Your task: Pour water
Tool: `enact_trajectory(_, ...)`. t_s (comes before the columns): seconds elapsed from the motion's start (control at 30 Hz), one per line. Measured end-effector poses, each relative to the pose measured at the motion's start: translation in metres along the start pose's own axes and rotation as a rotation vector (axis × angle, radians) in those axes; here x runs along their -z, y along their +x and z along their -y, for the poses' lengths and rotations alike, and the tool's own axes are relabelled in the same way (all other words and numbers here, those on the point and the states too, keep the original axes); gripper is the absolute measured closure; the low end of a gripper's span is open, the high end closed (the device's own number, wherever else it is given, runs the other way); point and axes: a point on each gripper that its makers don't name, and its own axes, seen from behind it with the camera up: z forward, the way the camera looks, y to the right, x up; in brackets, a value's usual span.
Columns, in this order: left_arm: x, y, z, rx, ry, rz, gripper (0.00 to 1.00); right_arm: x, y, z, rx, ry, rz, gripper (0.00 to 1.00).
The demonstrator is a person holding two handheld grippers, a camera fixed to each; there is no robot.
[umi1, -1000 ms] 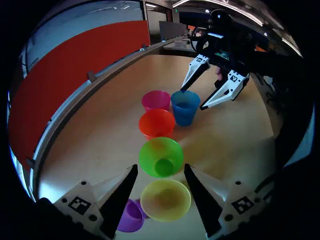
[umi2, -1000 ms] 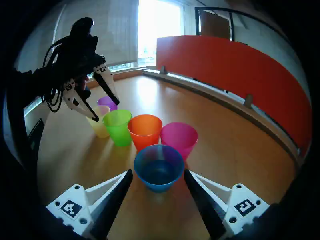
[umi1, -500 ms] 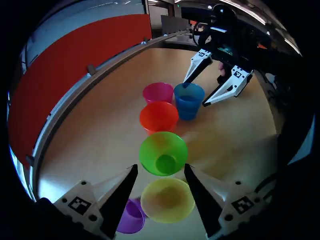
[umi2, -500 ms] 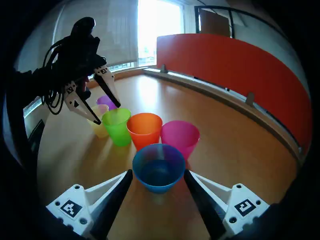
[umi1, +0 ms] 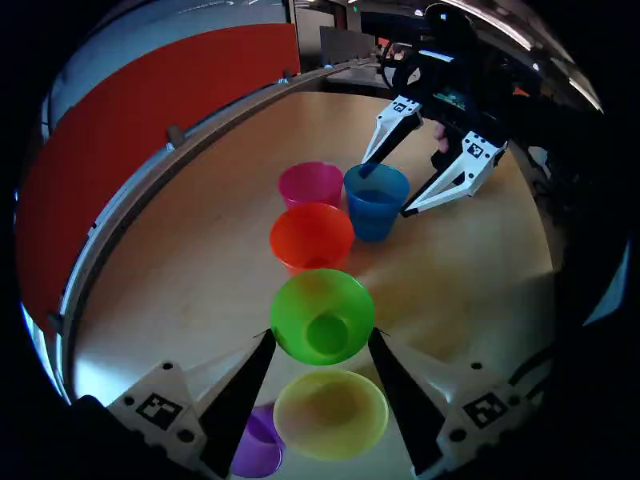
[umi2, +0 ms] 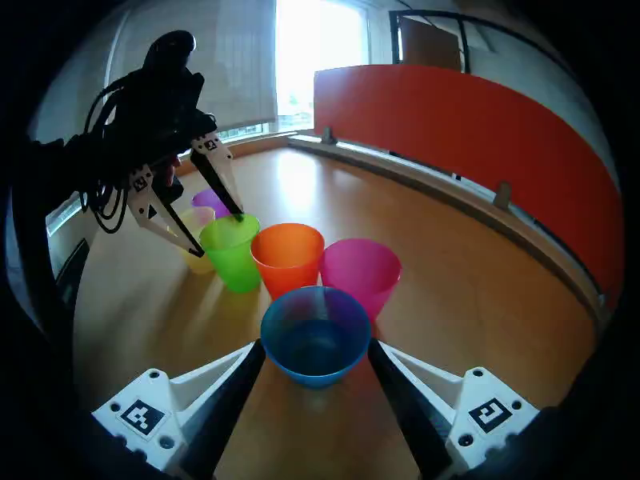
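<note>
Six plastic cups on a wooden table (umi1: 200,264), so here's the rundown going outward from the left gripper view. Closest is a purple cup (umi1: 260,446), half hidden behind the left gripper (umi1: 320,334)'s finger, with a yellow cup (umi1: 330,414) right beside it. I can't make out anything inside either one.

Next is the green cup (umi1: 322,316), sitting right between the left gripper's fingertips. The jaws are spread wide on either side of its rim, and I can't tell if they actually touch it. You can see down to the green cup's base, and I can't tell if there's any water in there.

Past that is the orange cup (umi1: 312,236), then a pink cup (umi1: 310,184), with the blue cup (umi1: 376,200) just beside the pink one. The blue one has water in it, and you can see the level partway up.

The right gripper (umi2: 314,344) is spread open too, one finger on each side of the blue cup, and I can't tell if it's touching. A red partition (umi1: 120,136) runs along the far edge of the table.
</note>
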Motion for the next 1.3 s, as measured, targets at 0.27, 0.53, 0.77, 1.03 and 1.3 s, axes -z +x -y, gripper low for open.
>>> enact_trajectory(0.27, -0.005, 0.002, 0.000, 0.003, -0.003, -0.003, 0.15, -0.004, 0.001, 0.000, 0.000, 0.001, 0.000, 0.01)
enact_trajectory(0.53, -0.009, 0.002, 0.000, 0.004, 0.001, -0.006, 0.15, -0.008, 0.001, 0.000, -0.003, 0.003, 0.000, 0.01)
enact_trajectory(0.77, -0.014, 0.002, -0.001, 0.004, 0.005, -0.006, 0.14, -0.010, 0.000, -0.002, -0.007, 0.004, 0.000, 0.01)
enact_trajectory(1.03, -0.018, 0.004, -0.001, 0.007, 0.008, -0.012, 0.14, -0.013, -0.002, -0.002, -0.004, 0.006, 0.003, 0.01)
enact_trajectory(1.3, -0.023, 0.004, 0.000, 0.014, 0.011, -0.018, 0.14, -0.015, -0.004, -0.003, -0.005, 0.006, 0.005, 0.00)
